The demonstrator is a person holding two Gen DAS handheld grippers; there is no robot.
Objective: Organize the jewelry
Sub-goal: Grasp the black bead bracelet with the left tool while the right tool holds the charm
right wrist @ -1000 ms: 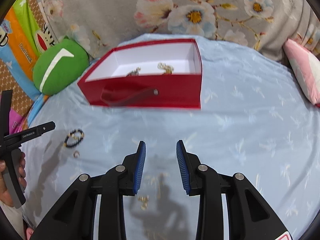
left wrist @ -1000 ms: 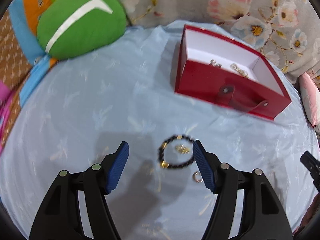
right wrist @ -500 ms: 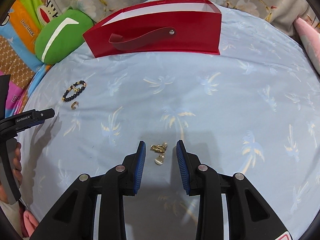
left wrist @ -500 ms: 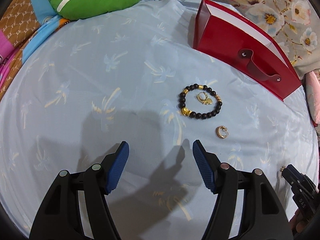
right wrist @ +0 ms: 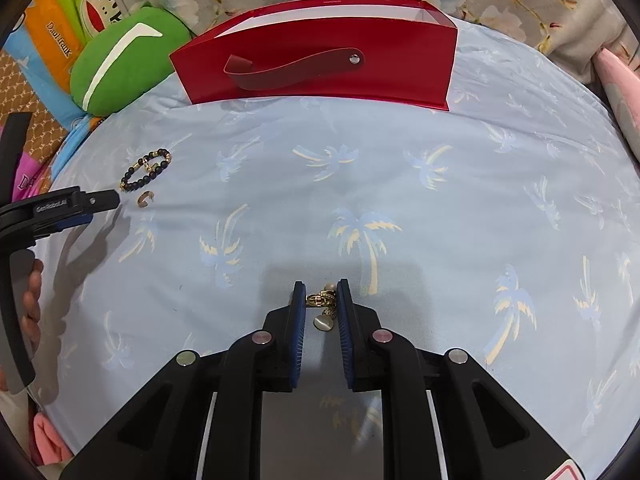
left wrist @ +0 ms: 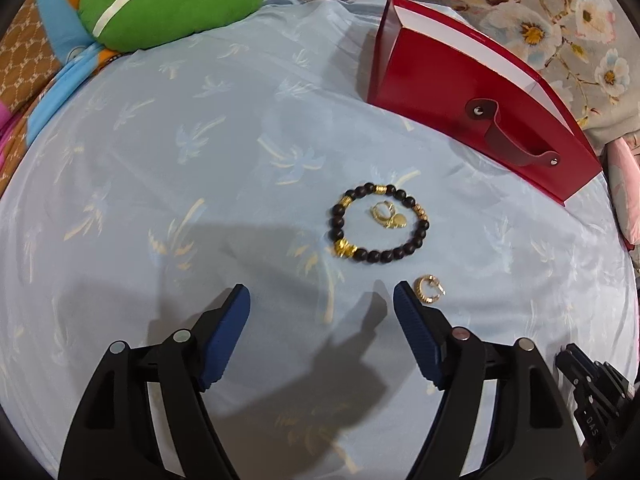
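Gold drop earring (right wrist: 322,309) sits between the narrowed right gripper (right wrist: 321,297) pads, well in front of the red box (right wrist: 320,60); contact unclear. Close squarely on the clasp, lift straight. Left gripper (left wrist: 322,299) gapes wide, nearer the bead bracelet (left wrist: 379,225) than half a second ago.

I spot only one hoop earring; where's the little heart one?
In the left wrist view, the heart earring lies inside the beaded bracelet, just before the red box.
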